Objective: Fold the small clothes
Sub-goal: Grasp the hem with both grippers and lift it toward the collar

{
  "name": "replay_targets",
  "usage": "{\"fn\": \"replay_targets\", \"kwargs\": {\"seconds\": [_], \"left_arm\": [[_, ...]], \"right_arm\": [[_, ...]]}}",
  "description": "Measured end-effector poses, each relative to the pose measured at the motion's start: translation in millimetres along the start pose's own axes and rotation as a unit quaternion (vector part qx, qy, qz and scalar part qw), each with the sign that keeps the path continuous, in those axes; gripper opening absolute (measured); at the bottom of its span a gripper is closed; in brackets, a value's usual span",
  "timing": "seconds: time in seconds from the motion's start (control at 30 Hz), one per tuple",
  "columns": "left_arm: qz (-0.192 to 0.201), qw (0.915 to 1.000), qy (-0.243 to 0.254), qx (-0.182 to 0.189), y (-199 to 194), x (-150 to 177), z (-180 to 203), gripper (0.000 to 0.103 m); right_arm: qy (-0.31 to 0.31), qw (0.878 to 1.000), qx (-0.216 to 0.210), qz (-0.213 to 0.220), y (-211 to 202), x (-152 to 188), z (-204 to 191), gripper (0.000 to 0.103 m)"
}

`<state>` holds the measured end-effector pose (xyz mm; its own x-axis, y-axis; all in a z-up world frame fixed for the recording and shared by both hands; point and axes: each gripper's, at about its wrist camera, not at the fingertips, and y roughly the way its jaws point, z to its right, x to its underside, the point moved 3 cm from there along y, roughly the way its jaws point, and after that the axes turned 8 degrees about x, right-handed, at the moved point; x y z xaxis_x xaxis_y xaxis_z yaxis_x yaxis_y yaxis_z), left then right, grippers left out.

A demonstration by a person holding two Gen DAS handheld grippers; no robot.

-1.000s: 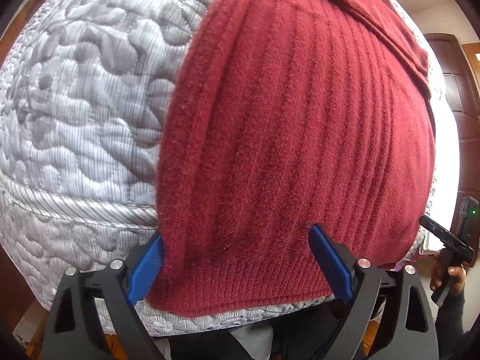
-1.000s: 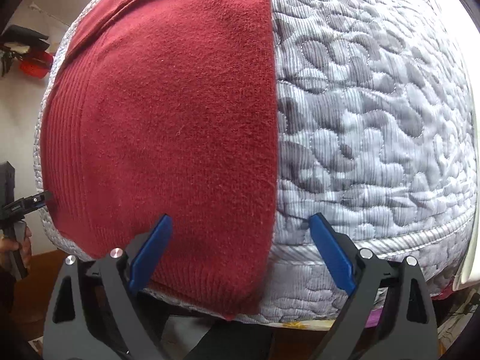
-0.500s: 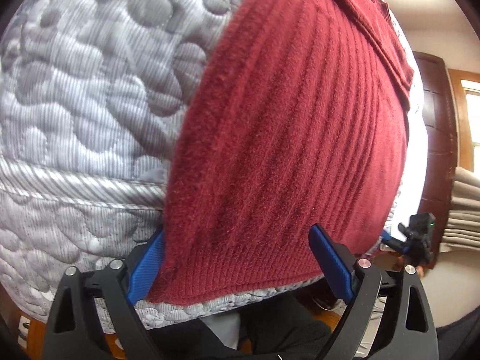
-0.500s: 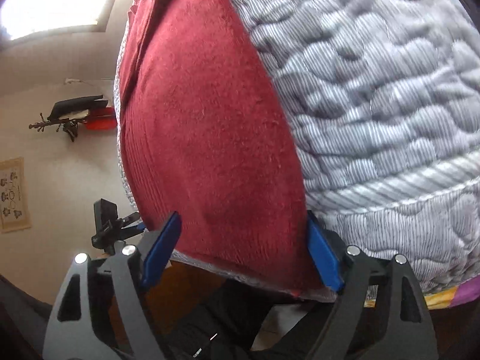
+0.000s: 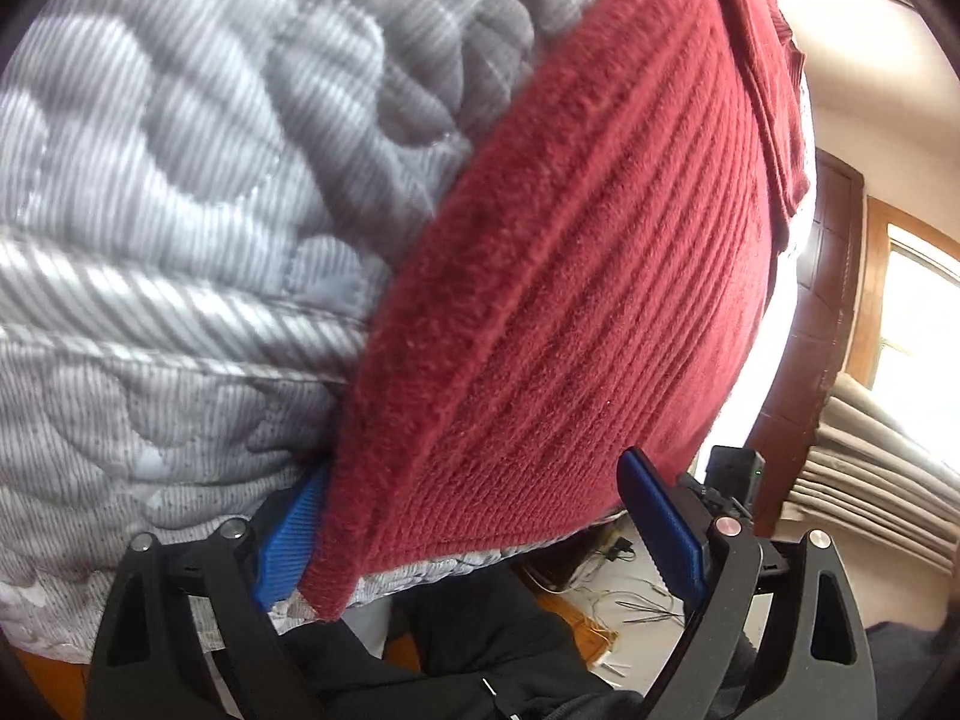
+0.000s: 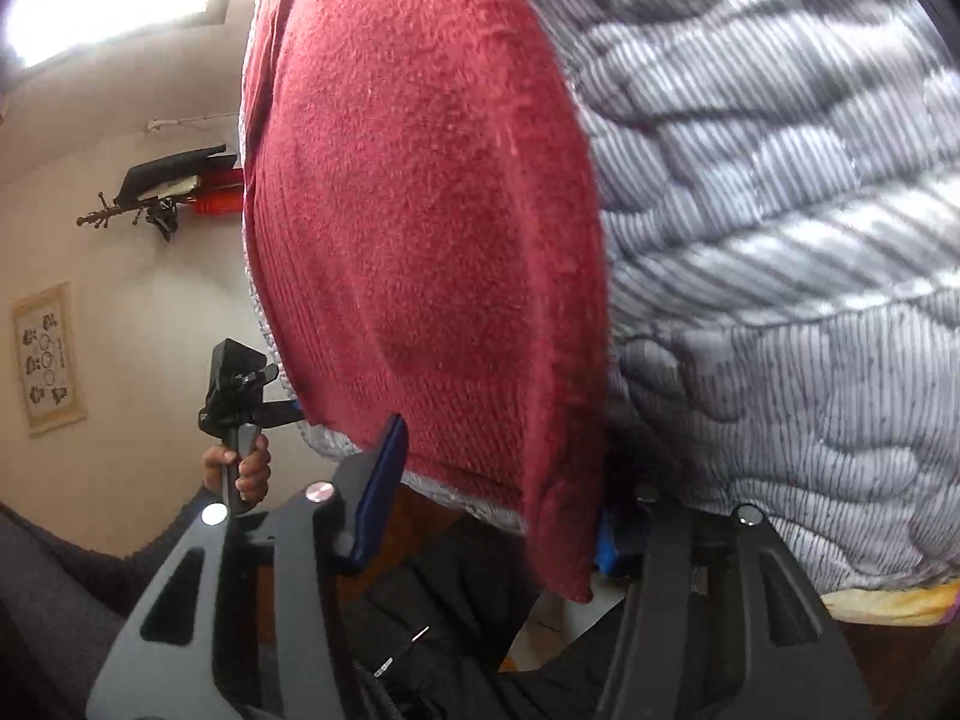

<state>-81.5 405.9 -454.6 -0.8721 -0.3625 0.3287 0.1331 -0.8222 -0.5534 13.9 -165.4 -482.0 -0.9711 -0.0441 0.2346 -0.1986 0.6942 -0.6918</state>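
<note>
- My left gripper (image 5: 474, 534) sat at the bottom of the left wrist view, its jaws spread wide, with the near hem of the red sweater (image 5: 576, 312) lying between the two blue pads (image 5: 660, 528).
- The left-hand pad in that view was tucked against the folded corner of the sweater, low and left of centre; I could not tell whether it pressed on the cloth. The right-hand pad stood clear of it.
- The sweater filled the middle and right of that frame, spread on the grey quilted mattress (image 5: 180, 192), which took up the whole left side. The hem reached the mattress edge and one corner hung just over it.
- My right gripper (image 6: 498, 498) held the bottom of the right wrist view, also spread wide, astride the other corner of the hem. One blue pad (image 6: 378, 486) showed at lower centre-left; the other was mostly hidden behind the drooping cloth.
- In that view the sweater (image 6: 420, 228) ran from top centre down to the bottom centre, with the mattress (image 6: 780, 210) filling the right side.
- At left of centre in the right wrist view my left hand (image 6: 240, 468) gripped the handle of the other tool, near the sweater's far corner.
- Dark clothing (image 5: 492, 648) showed below the mattress edge, at the bottom of both frames.
</note>
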Motion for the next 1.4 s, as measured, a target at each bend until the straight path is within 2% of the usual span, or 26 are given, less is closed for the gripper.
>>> {"fn": "replay_targets", "kwargs": {"seconds": [0.03,0.07,0.1,0.13,0.2,0.33,0.57,0.67,0.87,1.13,1.23,1.4], "left_arm": [[0.0,1.0,0.0,0.002,-1,0,-1,0.084],[0.001,1.0,0.0,-0.003,-1,-1,-2,0.074],[-0.003,1.0,-0.004,-0.006,-2,0,-6,0.045],[-0.008,0.9999,-0.01,-0.011,-2,1,-12,0.026],[-0.009,0.9997,-0.013,-0.02,-6,6,-17,0.011],[-0.001,0.9999,-0.016,-0.006,-12,14,-15,0.008],[0.023,0.998,-0.003,0.059,-33,23,12,0.007],[0.049,0.9938,0.0,0.1,-53,28,29,0.007],[0.111,0.9764,0.01,0.185,-94,15,61,0.007],[0.16,0.9543,0.009,0.252,-104,-44,115,0.007],[0.169,0.9507,0.002,0.26,-102,-80,128,0.007],[0.17,0.9507,-0.004,0.26,-90,-145,148,0.007]], "right_arm": [[0.001,1.0,-0.007,-0.007,2,6,2,0.022],[0.003,1.0,-0.011,-0.013,4,7,2,0.013],[0.004,1.0,-0.009,-0.011,4,15,1,0.008],[0.007,1.0,-0.013,-0.011,2,15,0,0.006],[0.016,0.999,-0.026,-0.011,-6,14,-5,0.006],[0.026,0.999,-0.046,-0.006,-21,14,-15,0.006],[0.036,0.997,-0.07,0.015,-52,16,-50,0.006],[0.042,0.995,-0.086,0.04,-74,12,-70,0.006],[0.056,0.986,-0.125,0.097,-121,-4,-105,0.006],[0.069,0.979,-0.139,0.135,-151,-69,-146,0.006],[0.083,0.978,-0.133,0.14,-155,-103,-146,0.006],[0.104,0.978,-0.115,0.139,-153,-163,-143,0.006]]}}
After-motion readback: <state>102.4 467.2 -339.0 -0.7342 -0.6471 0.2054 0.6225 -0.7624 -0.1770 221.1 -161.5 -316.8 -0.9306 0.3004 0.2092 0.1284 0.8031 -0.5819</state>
